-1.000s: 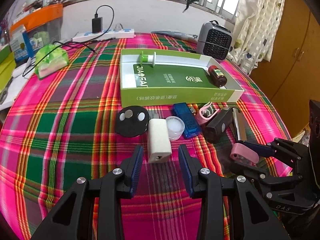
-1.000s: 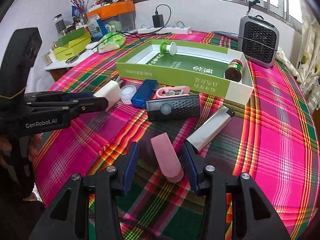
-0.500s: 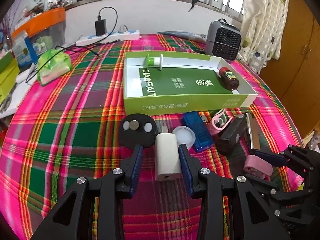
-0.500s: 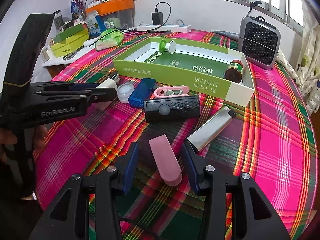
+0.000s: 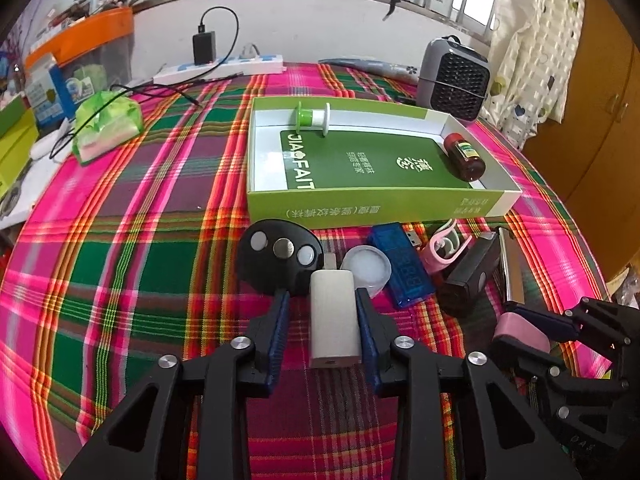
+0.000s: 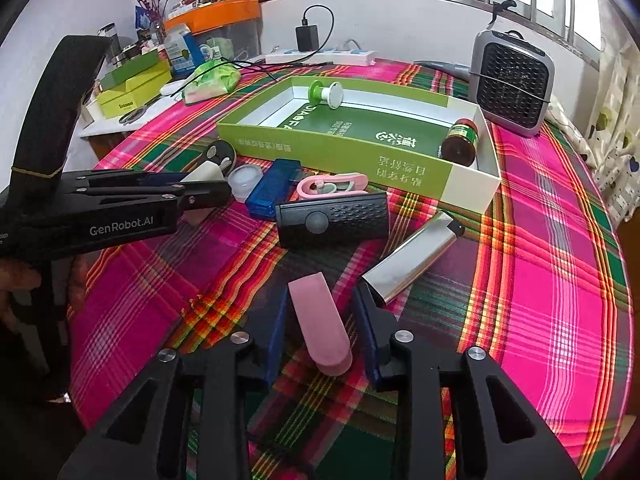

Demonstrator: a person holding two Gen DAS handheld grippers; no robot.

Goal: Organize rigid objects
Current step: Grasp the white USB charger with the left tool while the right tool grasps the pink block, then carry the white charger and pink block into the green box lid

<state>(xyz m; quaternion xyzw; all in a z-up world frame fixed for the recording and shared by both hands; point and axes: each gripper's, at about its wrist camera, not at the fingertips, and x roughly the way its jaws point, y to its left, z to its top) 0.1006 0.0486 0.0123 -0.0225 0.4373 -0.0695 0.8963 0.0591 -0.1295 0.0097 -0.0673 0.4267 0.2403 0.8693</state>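
Observation:
A white charger block (image 5: 334,320) lies on the plaid cloth between the fingers of my left gripper (image 5: 322,312). Its jaws are closing: the right pad touches the block, while a gap shows at the left pad. A pink oblong piece (image 6: 320,324) lies between the fingers of my right gripper (image 6: 322,312). Those jaws are closing too, with cloth visible beside the piece on the right. An open green box (image 5: 360,208) behind holds a green spool (image 5: 314,118) and a brown bottle (image 5: 464,156). The right gripper (image 5: 520,320) also shows at the left wrist view's lower right.
In front of the box lie a black round disc (image 5: 280,256), a white lid (image 5: 368,268), a blue USB device (image 5: 404,268), a pink clip (image 5: 444,246), a black remote-like device (image 6: 332,218) and a silver lighter (image 6: 412,258). A grey heater (image 6: 512,80) stands at the back right.
My left gripper moved forward so the white block now lies between its fingers, and its jaws narrowed. The right gripper kept still and its jaws narrowed around the pink piece.

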